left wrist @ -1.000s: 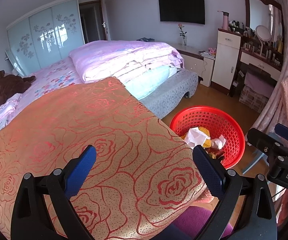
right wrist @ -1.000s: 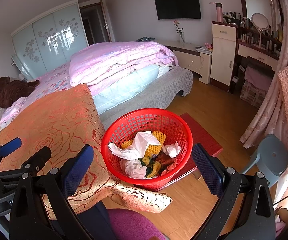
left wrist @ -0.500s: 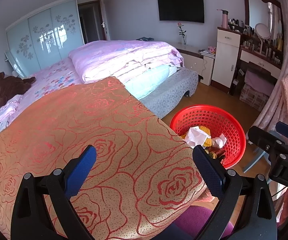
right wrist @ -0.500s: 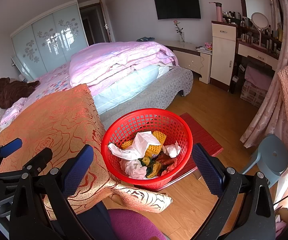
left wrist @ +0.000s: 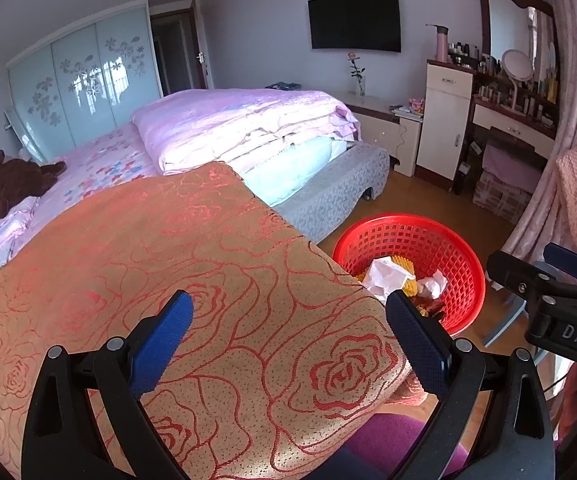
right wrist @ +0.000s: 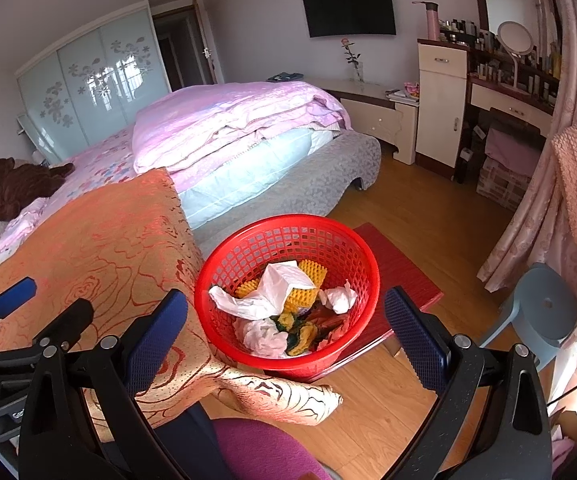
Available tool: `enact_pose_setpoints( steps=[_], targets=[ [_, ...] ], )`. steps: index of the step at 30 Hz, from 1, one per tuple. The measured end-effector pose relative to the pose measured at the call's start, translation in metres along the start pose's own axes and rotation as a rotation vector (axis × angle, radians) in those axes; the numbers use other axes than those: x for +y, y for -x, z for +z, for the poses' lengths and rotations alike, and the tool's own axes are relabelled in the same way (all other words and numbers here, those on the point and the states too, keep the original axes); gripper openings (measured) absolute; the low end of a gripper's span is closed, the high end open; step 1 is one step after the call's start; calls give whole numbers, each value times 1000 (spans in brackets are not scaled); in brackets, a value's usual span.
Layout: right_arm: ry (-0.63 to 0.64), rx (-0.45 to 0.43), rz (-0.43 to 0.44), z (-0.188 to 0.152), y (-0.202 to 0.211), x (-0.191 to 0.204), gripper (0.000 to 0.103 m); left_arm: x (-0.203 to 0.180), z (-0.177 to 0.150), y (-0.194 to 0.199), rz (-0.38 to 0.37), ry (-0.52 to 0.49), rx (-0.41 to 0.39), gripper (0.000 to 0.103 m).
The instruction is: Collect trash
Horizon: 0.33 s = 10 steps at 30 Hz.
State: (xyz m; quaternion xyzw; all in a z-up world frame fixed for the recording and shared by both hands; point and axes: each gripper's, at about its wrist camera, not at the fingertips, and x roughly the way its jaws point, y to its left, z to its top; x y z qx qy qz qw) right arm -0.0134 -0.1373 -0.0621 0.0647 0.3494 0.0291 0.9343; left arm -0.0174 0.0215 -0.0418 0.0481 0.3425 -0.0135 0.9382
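Note:
A red mesh basket [right wrist: 224,268] stands on a low red stool [right wrist: 404,268] beside the bed; it also shows in the left wrist view [left wrist: 464,256]. It holds trash: white crumpled paper [right wrist: 276,288], a yellow sponge [right wrist: 312,272], tissue and wrappers. My left gripper [left wrist: 288,336] is open and empty above an orange rose-patterned cloth [left wrist: 168,272]. My right gripper [right wrist: 286,328] is open and empty, held just in front of and above the basket. Each gripper shows at the edge of the other's view.
A bed with a folded pink quilt [right wrist: 228,120] fills the middle. A blue-grey plastic stool [right wrist: 544,308] stands right. A dresser with bottles and mirror [right wrist: 516,40] lines the back right wall. Purple fabric [right wrist: 264,452] lies near the bottom. Wooden floor [right wrist: 428,216] stretches beyond the basket.
Nearly nothing: the left wrist view has shifted very slightly, and both grippers stay open and empty. The basket's contents are unchanged.

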Motion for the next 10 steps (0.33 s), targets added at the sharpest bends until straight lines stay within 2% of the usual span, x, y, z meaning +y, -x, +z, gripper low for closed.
enact_pose_setpoints(
  steps=[6, 8, 10],
  targets=[
    [16, 14, -22, -5, -6, 11, 96, 18, 1, 3, -28, 36, 29, 94],
    [53, 26, -7, -8, -10, 29, 96, 31, -2, 7, -9, 42, 28, 94],
    [97, 38, 22, -12, -13, 49, 96, 50, -7, 11, 39, 59, 30, 94]
  ],
)
